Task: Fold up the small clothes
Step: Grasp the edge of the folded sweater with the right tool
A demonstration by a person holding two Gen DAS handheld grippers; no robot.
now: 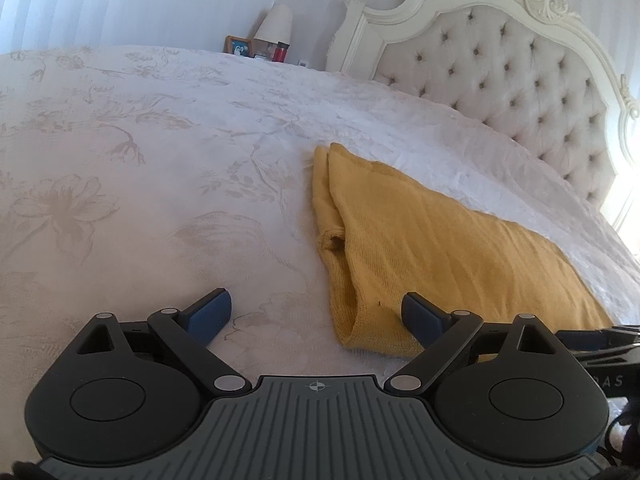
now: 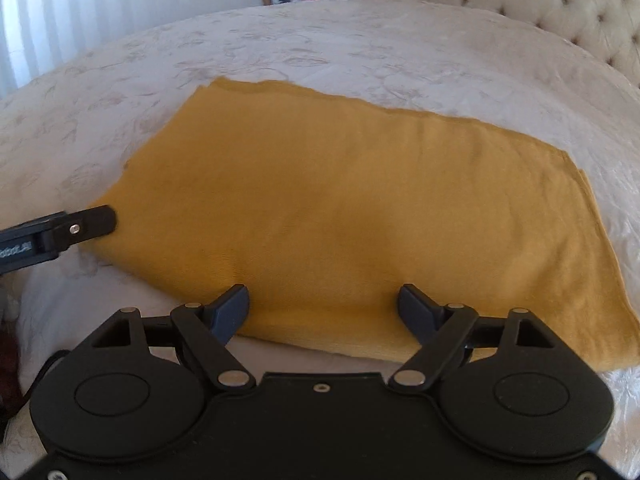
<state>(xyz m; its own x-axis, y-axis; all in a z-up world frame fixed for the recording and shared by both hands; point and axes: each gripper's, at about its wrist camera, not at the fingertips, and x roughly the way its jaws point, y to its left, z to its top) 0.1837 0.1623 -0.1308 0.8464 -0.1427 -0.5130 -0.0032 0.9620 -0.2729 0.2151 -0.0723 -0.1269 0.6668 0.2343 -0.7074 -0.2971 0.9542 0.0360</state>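
Garment (image 1: 440, 248) runs out of sight behind the left hand-held gripper (image 1: 316, 314) in the left wrist view; its near hem is hidden there. In the right wrist view the garment's near edge sits behind the right hand-held gripper (image 2: 324, 308) and the cloth is motion-blurred, weave unreadable. Headboard (image 1: 520, 80) cut by the right edge. Nightstand items, frame (image 1: 239, 46) and red cup (image 1: 281, 52), too small to tell details. Lamp (image 1: 275, 22) base hidden.

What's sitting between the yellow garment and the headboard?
Nothing: only bare white bedspread separates the yellow garment from the tufted headboard, per the left wrist view.
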